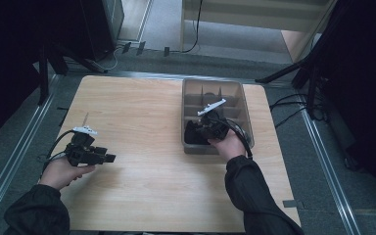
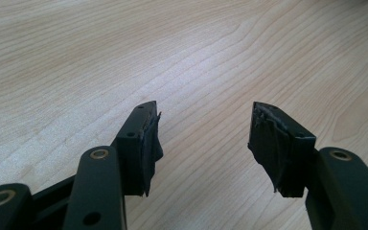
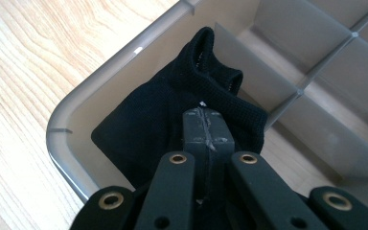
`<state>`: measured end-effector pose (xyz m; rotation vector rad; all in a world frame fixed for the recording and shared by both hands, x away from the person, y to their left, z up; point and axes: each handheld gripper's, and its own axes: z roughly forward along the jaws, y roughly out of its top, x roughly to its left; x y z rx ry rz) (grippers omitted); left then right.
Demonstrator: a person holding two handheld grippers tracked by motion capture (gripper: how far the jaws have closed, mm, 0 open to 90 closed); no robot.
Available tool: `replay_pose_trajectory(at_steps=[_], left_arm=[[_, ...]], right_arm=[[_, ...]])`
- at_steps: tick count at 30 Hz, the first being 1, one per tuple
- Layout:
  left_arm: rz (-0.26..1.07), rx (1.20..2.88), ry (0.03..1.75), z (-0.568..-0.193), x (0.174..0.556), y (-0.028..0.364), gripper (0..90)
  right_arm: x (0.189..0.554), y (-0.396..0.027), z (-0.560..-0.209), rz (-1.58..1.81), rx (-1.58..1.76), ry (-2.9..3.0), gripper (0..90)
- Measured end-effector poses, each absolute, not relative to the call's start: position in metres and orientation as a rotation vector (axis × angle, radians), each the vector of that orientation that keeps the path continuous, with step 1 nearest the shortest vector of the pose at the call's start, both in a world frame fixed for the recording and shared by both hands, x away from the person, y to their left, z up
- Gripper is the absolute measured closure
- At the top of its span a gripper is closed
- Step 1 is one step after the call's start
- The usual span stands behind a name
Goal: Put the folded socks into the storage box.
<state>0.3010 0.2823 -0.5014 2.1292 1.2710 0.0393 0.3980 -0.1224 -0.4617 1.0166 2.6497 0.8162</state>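
Observation:
A black sock (image 3: 143, 120) lies bunched in the near left compartment of a grey divided tray (image 3: 62, 139), its cuff standing up. My right gripper (image 3: 203, 120) is shut, its tips resting against the sock's fold; I see no fabric between the jaws. From above, the right gripper (image 1: 199, 131) reaches down into the tray (image 1: 247, 112) at the sock (image 1: 191, 134). My left gripper (image 1: 108, 157) hovers over the bare wood at the table's left. In its own view the left gripper (image 2: 203, 127) stands open with nothing between its taped pads (image 2: 268, 139).
The wooden table (image 1: 142, 117) lies between the two hands. The tray's far compartments (image 1: 210, 93) are separated by thin dividers. Dark stands and cables (image 1: 293, 105) ring the table, and metal rails (image 1: 323, 156) run along both sides.

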Motion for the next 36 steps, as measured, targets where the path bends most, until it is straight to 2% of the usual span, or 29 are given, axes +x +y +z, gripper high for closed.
replay_pose_trajectory(at_steps=[26, 36], left_arm=[[0.037, 2.138, 1.264, -0.502, 0.301, 0.281, 42.7], [0.039, 2.134, 1.268, -0.502, 0.301, 0.281, 42.8]], right_arm=[[0.395, -0.101, -0.484, 0.659, 0.975, 2.766, 90.0], [0.390, -0.110, -0.459, 0.768, 0.974, 2.752, 89.9]])
